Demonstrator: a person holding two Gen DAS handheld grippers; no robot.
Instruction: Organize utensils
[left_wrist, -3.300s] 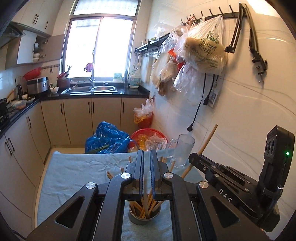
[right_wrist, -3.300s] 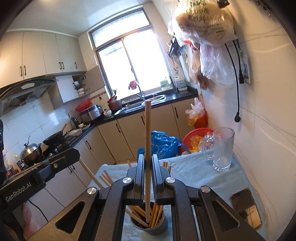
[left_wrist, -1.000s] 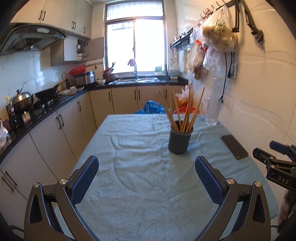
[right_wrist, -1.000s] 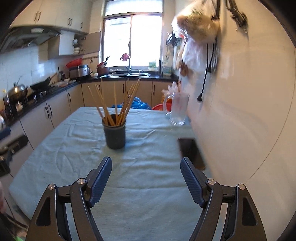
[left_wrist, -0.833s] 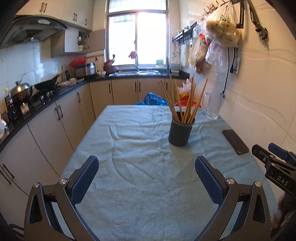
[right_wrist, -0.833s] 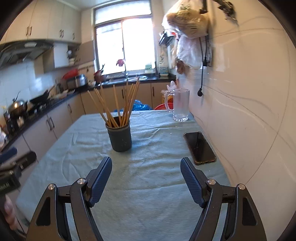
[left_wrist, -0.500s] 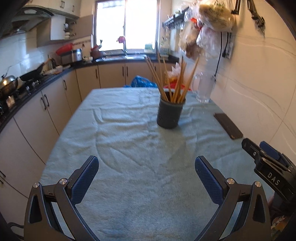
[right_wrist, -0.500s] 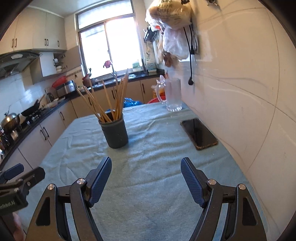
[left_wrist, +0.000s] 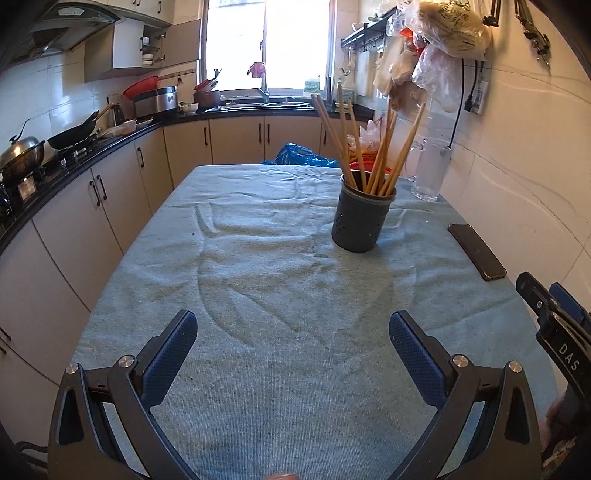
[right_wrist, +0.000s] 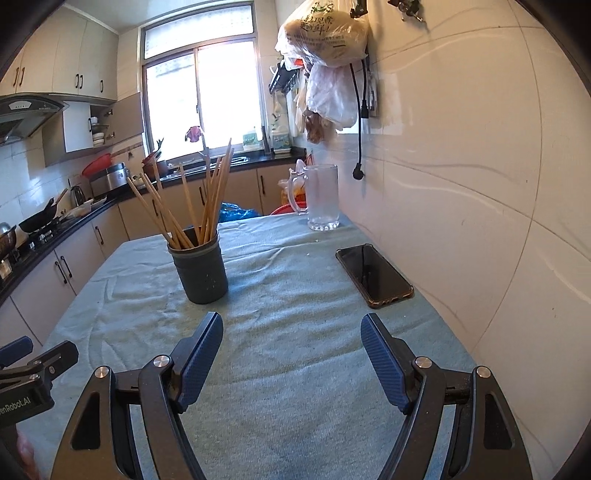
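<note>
Wooden chopsticks all in grey holder now; both tools released, empty, drawn back, lower than before

Phone flat on cloth; glass mug by wall.

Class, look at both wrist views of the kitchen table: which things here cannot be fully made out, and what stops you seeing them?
- Lower ends of the chopsticks: hidden inside the dark holder, both views.
- Right gripper: cut off by the left view's right edge.
- Print on the hanging bag: too small to read, right view.
</note>
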